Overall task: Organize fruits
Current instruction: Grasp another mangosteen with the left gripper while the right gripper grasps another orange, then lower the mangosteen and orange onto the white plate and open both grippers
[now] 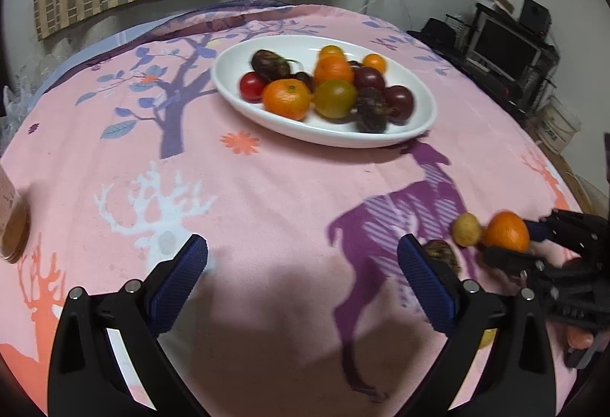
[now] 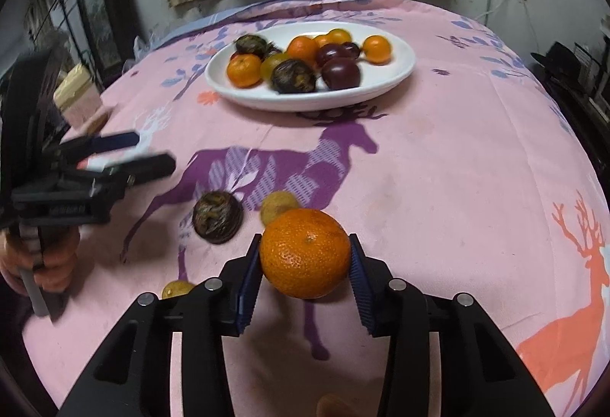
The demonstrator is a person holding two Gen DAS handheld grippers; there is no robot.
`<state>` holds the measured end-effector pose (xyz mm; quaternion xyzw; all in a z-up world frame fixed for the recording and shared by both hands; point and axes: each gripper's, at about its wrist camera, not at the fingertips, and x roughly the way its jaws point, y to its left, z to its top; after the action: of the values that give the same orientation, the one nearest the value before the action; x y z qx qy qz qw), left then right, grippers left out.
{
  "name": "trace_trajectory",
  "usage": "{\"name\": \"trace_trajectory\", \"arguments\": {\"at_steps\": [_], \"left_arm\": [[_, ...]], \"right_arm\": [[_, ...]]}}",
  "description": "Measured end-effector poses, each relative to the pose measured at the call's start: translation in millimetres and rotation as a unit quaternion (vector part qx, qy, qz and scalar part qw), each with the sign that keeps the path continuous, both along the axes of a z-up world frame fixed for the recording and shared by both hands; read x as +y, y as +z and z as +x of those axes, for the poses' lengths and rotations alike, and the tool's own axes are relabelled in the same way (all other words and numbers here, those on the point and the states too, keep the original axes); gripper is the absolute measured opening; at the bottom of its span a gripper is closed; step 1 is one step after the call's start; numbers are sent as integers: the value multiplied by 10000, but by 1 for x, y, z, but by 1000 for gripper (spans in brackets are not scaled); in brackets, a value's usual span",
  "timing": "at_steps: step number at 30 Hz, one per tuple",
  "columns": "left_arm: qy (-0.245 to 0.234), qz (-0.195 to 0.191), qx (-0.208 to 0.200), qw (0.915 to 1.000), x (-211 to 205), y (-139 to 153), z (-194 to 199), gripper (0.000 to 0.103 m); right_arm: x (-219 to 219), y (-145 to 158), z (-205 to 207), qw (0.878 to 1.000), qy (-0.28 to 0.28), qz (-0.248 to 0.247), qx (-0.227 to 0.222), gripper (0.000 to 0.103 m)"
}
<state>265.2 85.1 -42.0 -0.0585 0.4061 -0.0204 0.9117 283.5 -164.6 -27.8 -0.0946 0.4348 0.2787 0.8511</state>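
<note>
My right gripper [image 2: 305, 258] is shut on an orange mandarin [image 2: 305, 256] and holds it just above the pink cloth; it also shows in the left wrist view [image 1: 507, 231]. A white oval plate [image 2: 396, 71] at the far side holds several mandarins, dark plums and brown fruits; its rim shows in the left wrist view [image 1: 228, 73]. On the cloth near the right gripper lie a dark brown fruit [image 2: 217, 216], a small yellow-brown fruit [image 2: 276, 207] and a small yellow fruit [image 2: 176, 289]. My left gripper [image 1: 303, 264] is open and empty over the cloth, and shows at the left [image 2: 152, 153].
A round table carries a pink cloth with deer prints [image 1: 267, 188]. A brown round object [image 1: 13, 226] sits at the left edge. A beige and pink box [image 2: 78, 92] stands at the table's far left. A dark shelf with a screen [image 1: 507, 47] stands beyond the table.
</note>
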Motion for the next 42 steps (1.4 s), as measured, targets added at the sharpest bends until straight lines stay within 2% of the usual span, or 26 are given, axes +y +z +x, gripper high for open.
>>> {"name": "trace_trajectory", "arguments": {"at_steps": [5, 7, 9, 10, 12, 13, 15, 22, 23, 26, 27, 32, 36, 39, 42], "left_arm": [[-872, -219, 13, 9959, -36, 3, -8, 98], [-1082, -371, 78, 9934, -48, 3, -7, 98], [-1185, -368, 73, 9922, -61, 4, -6, 97], [-1206, -319, 61, 9922, -66, 4, -4, 94], [-1284, -249, 161, 9913, -75, 2, 1, 72], [-1311, -248, 252, 9907, -78, -1, 4, 69], [-1327, -191, 384, 9902, -81, -7, 7, 63], [-1279, 1, 439, 9908, -86, -13, 9, 63], [-1269, 56, 428, 9910, -86, -13, 8, 60], [-1198, 419, 362, 9912, -86, -14, 4, 40], [-1192, 413, 361, 9914, -85, -14, 3, 37], [-1228, 258, 383, 9914, -72, -10, -4, 37], [-1237, 135, 158, 9921, -52, 3, -6, 37], [-1067, 122, -78, 9942, -33, 20, 2, 37], [-768, 46, -272, 9967, -11, 39, 28, 36]], "right_arm": [[-14, 6, 5, 9993, -316, 184, -26, 43], [-15, 6, 6, 9992, -347, 203, -22, 43], [-15, 5, 7, 9992, -358, 186, -3, 43], [-15, 5, 6, 9992, -358, 175, 7, 43], [-14, 5, 6, 9993, -346, 169, 19, 43], [-14, 5, 5, 9993, -335, 174, 19, 43], [-13, 6, 5, 9993, -315, 187, 8, 43], [-13, 6, 4, 9994, -307, 188, 0, 43], [-14, 6, 4, 9994, -310, 183, 3, 43], [-14, 4, 4, 9993, -320, 161, 42, 43], [-14, 3, 4, 9994, -321, 152, 61, 43], [-11, -4, 4, 9995, -274, 67, 105, 43], [-8, 2, -4, 9996, -144, 178, -170, 43], [4, 16, -2, 9986, -13, 335, -399, 43], [21, 37, 16, 9965, -47, 472, -688, 43]]}}
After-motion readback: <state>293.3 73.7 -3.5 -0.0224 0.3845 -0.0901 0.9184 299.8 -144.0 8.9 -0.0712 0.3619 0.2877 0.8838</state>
